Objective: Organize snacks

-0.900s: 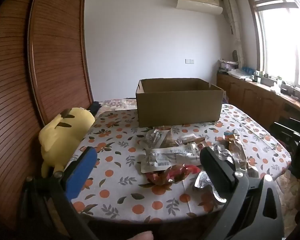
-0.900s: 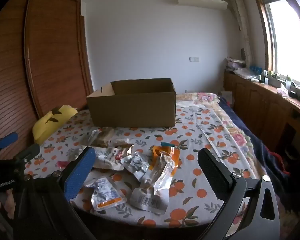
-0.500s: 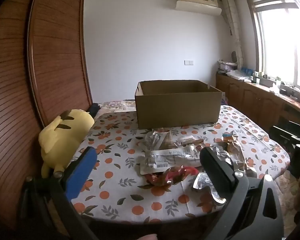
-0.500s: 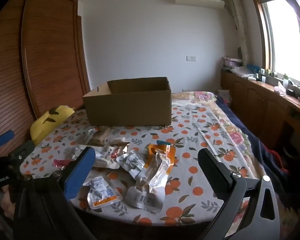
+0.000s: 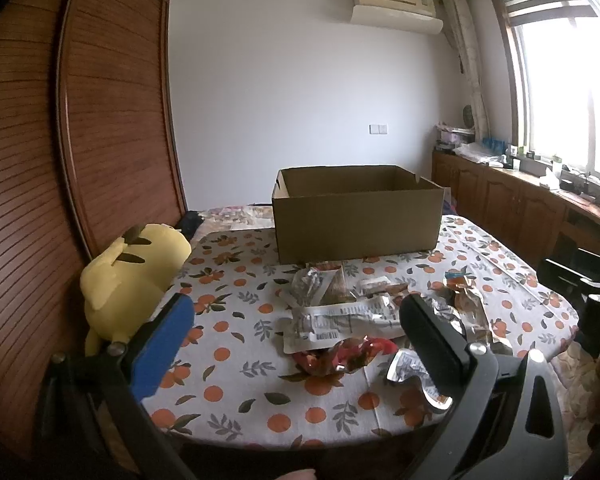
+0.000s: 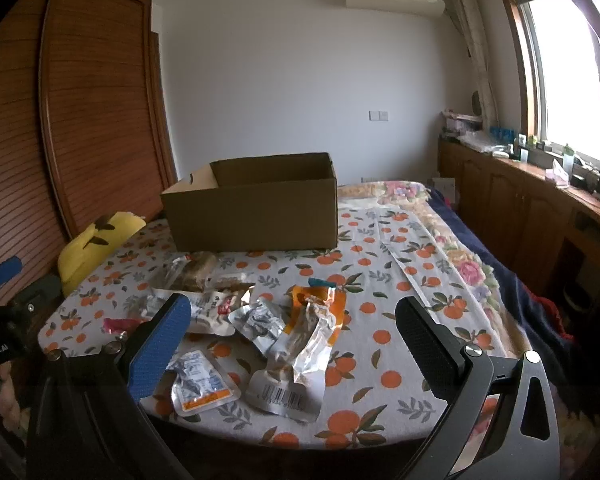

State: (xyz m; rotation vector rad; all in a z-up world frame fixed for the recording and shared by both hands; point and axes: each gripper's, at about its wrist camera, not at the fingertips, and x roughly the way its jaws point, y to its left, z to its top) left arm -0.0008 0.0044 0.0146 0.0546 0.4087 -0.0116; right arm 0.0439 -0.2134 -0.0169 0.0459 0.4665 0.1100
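as both views now sit slightly farther back from table than moments ago, no snack taken yet; task at start. left to right: yellow plush toy (image 5: pixel 128 276) at left table edge; left gripper (image 5: pixel 296 340) jaws wide, empty; snack packets (image 5: pixel 348 312) heaped mid-table, before open cardboard box (image 5: pixel 356 216); right gripper (image 6: pixel 292 344) wide, empty. bare cloth right of heap gives room.
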